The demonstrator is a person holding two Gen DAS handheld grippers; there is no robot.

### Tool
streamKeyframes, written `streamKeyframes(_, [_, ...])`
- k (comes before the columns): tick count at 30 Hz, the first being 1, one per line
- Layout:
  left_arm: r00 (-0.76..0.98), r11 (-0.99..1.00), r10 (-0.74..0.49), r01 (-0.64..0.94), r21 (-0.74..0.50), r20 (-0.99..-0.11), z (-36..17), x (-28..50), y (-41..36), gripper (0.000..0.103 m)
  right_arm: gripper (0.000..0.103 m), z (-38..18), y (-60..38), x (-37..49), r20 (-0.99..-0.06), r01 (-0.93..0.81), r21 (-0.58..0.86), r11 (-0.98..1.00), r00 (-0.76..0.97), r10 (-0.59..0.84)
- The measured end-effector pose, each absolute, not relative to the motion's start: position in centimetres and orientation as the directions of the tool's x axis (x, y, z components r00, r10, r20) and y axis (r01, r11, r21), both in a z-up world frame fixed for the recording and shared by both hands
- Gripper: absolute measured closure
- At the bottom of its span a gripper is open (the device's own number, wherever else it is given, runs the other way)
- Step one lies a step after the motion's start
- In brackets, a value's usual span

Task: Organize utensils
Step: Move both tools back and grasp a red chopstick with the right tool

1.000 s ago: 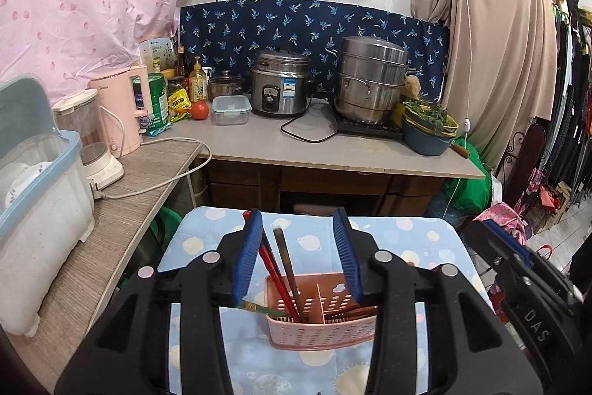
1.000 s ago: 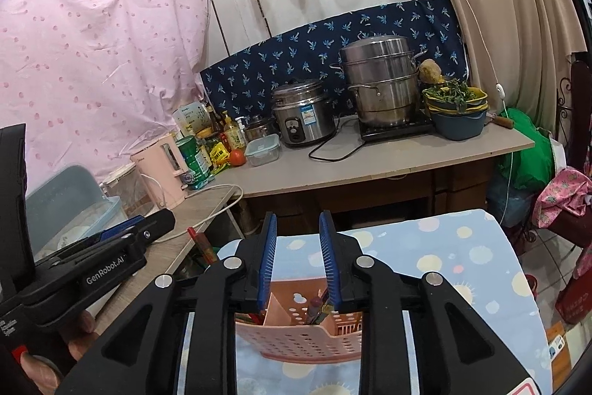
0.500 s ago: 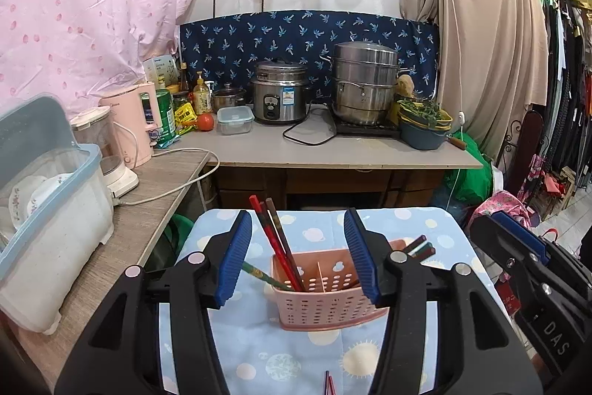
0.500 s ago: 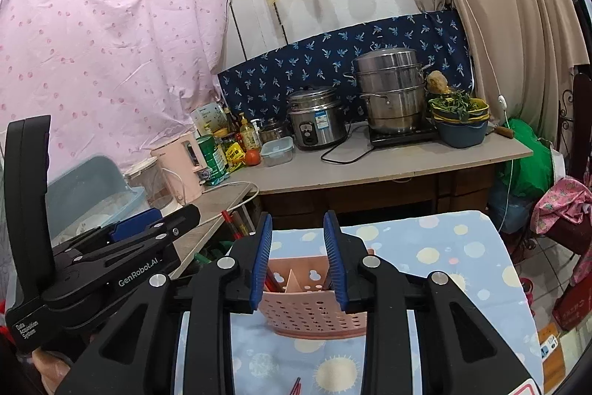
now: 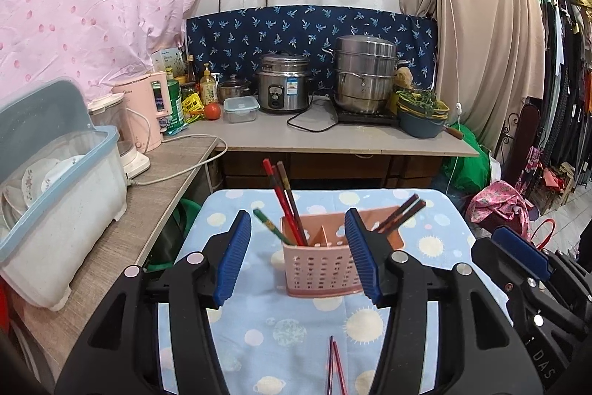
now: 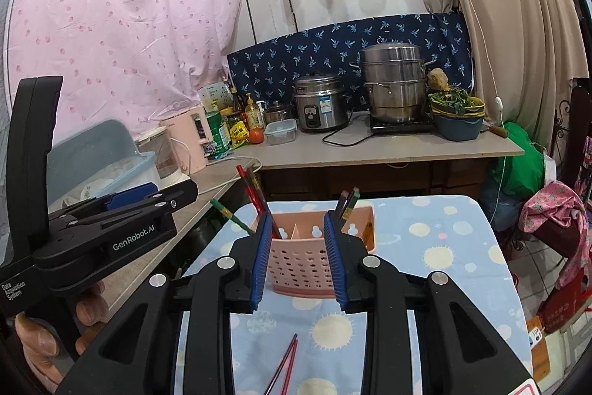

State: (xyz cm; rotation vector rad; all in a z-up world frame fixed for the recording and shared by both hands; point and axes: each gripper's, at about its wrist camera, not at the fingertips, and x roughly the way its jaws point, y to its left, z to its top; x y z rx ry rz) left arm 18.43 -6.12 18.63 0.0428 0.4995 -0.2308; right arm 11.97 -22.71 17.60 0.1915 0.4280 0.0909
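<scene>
Both grippers empty, jaws apart: left gripper wide, right gripper narrower. Loose chopstick pair flat on cloth, near side of pink caddy. Risk: thin sticks slip/scissor at pickup; caddy tips if bumped.
</scene>
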Motion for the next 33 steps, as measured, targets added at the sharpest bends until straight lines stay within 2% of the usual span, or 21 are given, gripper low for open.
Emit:
streamKeyframes(4, [0.845,0.974,-0.197,0.225,-0.003,-0.497,17.0,17.1,-5.4,0.047,0.074,15.8,-22.3,10.7,-0.434,-0.044,0.193,0.98,0.892,0.125])
streamKeyframes(15, [0.776,0.976,-0.163,0.217,0.015,-0.609,10.4,14.2,-3.3,0.047,0.074,9.5,-21.9,7.1,-0.556,-0.022,0.236,0.971,0.817,0.153])
streamKeyframes(25, [0.666,0.98,-0.152,0.198,-0.024,-0.73,3.2,11.5,-1.3,0.047,0.074,3.1,-20.6,3.4,-0.666,0.009,0.264,0.964,0.725,0.176])
streamKeyframes(33, [0.621,0.982,-0.134,0.19,-0.017,-0.772,-0.5,9.3,-0.4,0.047,0.074,-1.2,-19.2,1.4,-0.733,0.009,0.273,0.962,0.649,0.201])
